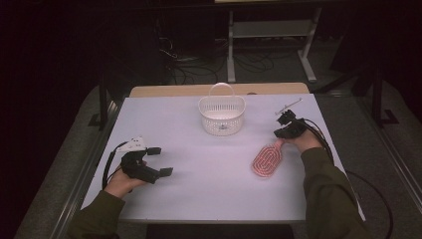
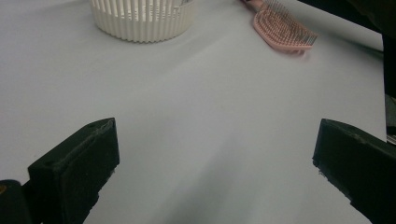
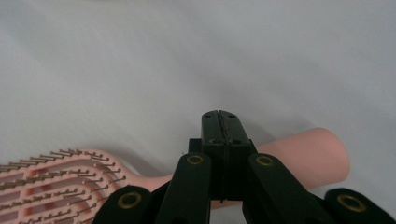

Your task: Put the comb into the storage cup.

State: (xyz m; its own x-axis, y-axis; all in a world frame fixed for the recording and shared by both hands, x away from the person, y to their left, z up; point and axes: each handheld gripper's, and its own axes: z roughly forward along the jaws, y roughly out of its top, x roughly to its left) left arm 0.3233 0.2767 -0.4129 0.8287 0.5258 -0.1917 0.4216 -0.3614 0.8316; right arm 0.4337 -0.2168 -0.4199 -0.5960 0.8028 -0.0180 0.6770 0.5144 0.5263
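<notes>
White table [image 1: 209,189]: right gripper [image 3: 221,116] jaws fully closed, empty, above pink hairbrush [image 1: 267,160] handle; left gripper [image 1: 164,160] wide open, empty; basket [image 1: 222,115] beyond.

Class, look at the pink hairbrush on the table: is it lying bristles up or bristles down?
Bristles up: the pink hairbrush lies flat, its pins pointing upward in both gripper views.

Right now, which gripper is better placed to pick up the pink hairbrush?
Right. The right gripper, jaws shut, sits over the hairbrush handle; the left gripper stands open, far across the table.
</notes>
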